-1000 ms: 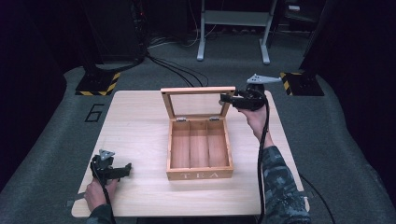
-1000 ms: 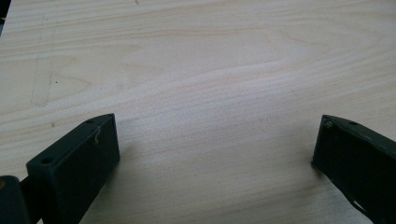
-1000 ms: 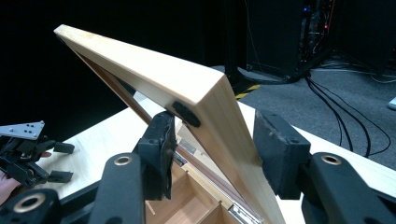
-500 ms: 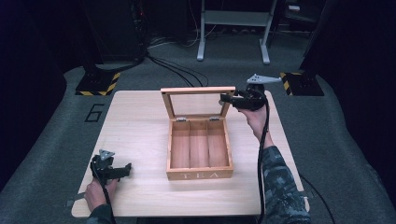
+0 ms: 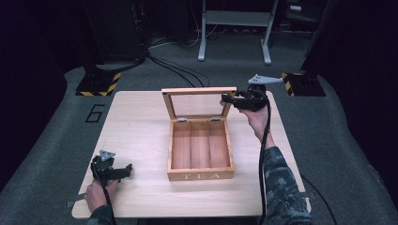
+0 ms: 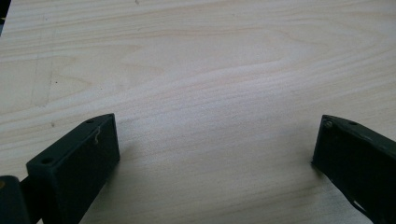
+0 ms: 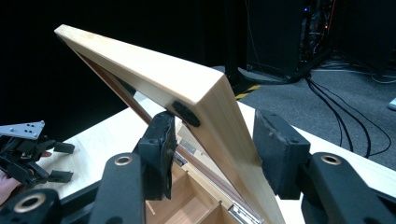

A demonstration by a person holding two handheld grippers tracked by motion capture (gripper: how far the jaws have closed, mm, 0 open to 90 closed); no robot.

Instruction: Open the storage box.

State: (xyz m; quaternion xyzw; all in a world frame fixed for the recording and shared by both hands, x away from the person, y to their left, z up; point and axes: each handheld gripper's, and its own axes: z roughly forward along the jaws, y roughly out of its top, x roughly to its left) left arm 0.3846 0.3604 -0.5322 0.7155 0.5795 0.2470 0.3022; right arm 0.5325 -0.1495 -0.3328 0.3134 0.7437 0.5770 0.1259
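Note:
A wooden tea box [image 5: 201,176] with three bare compartments stands in the middle of the table [image 5: 136,126]. Its glass-paned lid [image 5: 199,91] stands raised at the back. My right gripper [image 5: 226,99] is shut on the lid's right corner. In the right gripper view the lid frame [image 7: 154,70] runs between the two pads, and the right gripper [image 7: 212,140] grips it from both sides. My left gripper [image 5: 127,169] rests at the table's near left, apart from the box. Its jaws stand open over bare wood in the left gripper view [image 6: 215,140].
Behind the table lie black cables [image 5: 178,70] on the grey floor, a metal stand [image 5: 234,28], and two yellow-and-black striped bases [image 5: 96,83] [image 5: 302,82]. A figure 6 [image 5: 95,112] is marked on the floor at the left.

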